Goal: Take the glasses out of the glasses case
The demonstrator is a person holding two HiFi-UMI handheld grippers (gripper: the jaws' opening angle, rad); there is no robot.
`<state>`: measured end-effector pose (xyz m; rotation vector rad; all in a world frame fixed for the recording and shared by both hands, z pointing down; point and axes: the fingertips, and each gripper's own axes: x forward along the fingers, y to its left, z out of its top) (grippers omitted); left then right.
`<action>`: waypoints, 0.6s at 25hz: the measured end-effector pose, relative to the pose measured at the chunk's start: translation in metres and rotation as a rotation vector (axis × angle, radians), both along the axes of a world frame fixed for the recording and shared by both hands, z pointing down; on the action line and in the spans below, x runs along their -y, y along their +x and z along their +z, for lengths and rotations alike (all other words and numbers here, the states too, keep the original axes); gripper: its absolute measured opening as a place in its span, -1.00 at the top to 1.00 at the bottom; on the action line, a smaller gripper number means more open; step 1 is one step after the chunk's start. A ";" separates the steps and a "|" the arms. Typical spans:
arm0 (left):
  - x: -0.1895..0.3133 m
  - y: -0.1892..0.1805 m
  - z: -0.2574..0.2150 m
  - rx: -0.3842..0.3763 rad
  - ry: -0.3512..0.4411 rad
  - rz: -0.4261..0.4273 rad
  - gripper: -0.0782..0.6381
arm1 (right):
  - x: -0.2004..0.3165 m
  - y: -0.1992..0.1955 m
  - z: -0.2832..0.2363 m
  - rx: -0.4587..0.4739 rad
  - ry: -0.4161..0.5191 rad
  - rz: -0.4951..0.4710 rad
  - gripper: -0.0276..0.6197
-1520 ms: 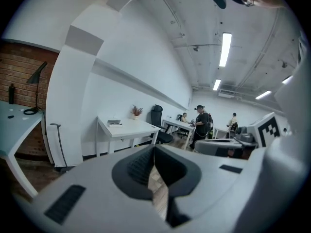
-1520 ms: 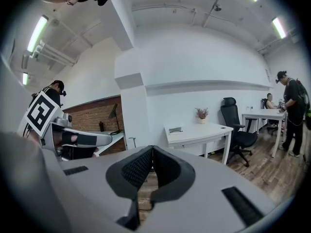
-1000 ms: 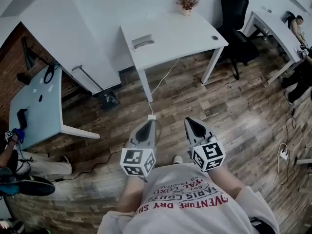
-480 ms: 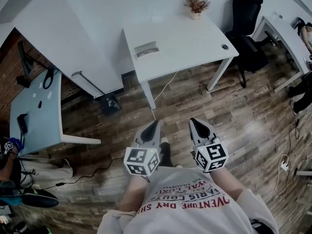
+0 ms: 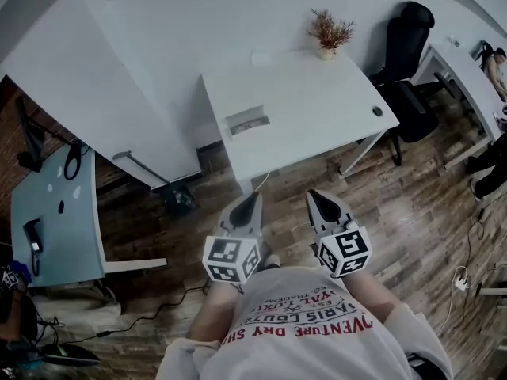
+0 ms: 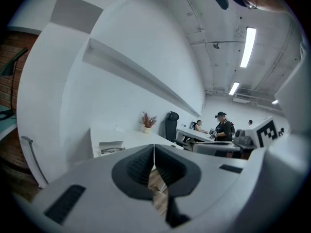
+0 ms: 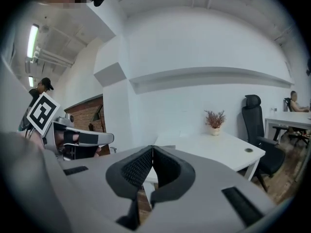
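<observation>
Well ahead of the fingers, beyond the left pair's tips, the open glasses case (image 5: 247, 122) lies on the white tabletop (image 5: 317, 93) with the glasses (image 6: 112, 150) inside. The left gripper (image 5: 252, 199) and right gripper (image 5: 314, 196) hang side by side, short of the tabletop's edge, above the wooden floor (image 5: 412, 204), each with fingers pressed together, pinching nothing.

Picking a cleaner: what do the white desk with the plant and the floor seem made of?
White desk: likely laminate or painted board, smooth, matte, no grain showing. Floor: wood or wood-look planks, with mixed brown grain, plank seams and a slight sheen.
</observation>
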<state>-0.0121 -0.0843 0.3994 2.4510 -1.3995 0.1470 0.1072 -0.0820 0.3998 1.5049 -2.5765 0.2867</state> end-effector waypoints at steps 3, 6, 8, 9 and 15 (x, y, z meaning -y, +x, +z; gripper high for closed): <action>0.032 -0.014 0.003 0.004 -0.006 -0.024 0.76 | 0.036 -0.017 0.001 -0.007 0.003 -0.030 0.88; 0.052 -0.026 0.014 0.004 -0.044 -0.060 0.76 | 0.064 -0.031 0.005 0.001 -0.018 -0.067 0.88; 0.066 -0.032 0.021 0.008 -0.062 -0.088 0.76 | 0.081 -0.040 0.008 0.009 -0.029 -0.098 0.88; 0.074 -0.035 0.023 0.008 -0.067 -0.104 0.76 | 0.090 -0.044 0.010 0.011 -0.033 -0.116 0.88; 0.126 -0.044 0.033 0.015 -0.075 -0.222 0.76 | 0.152 -0.059 0.022 0.020 -0.049 -0.244 0.88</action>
